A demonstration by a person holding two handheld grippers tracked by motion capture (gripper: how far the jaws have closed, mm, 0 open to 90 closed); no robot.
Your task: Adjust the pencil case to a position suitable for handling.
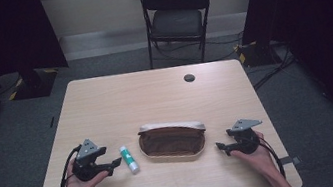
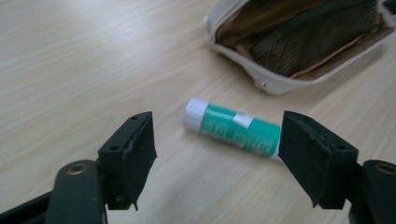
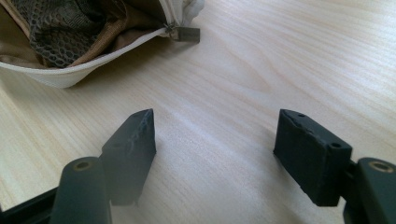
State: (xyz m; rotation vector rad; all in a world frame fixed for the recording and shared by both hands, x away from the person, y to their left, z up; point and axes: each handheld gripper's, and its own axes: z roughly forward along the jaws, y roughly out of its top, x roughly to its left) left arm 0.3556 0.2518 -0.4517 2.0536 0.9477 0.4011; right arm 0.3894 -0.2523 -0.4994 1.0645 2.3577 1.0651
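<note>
Low in the high view, the left gripper (image 1: 113, 164) hangs open and empty just left of the glue stick (image 1: 129, 159), which lies flat on the counter (image 1: 105, 103). In the left gripper view the stick (image 2: 233, 129) sits just past the jaws, its long axis slanting from center toward the right jaw, white cap leftward. The left hand is nearer. Beyond, mid-frame, the open pouch (image 1: 172, 141) shows only its mesh lining. The right gripper (image 1: 221, 146), open, holds nothing.
</note>
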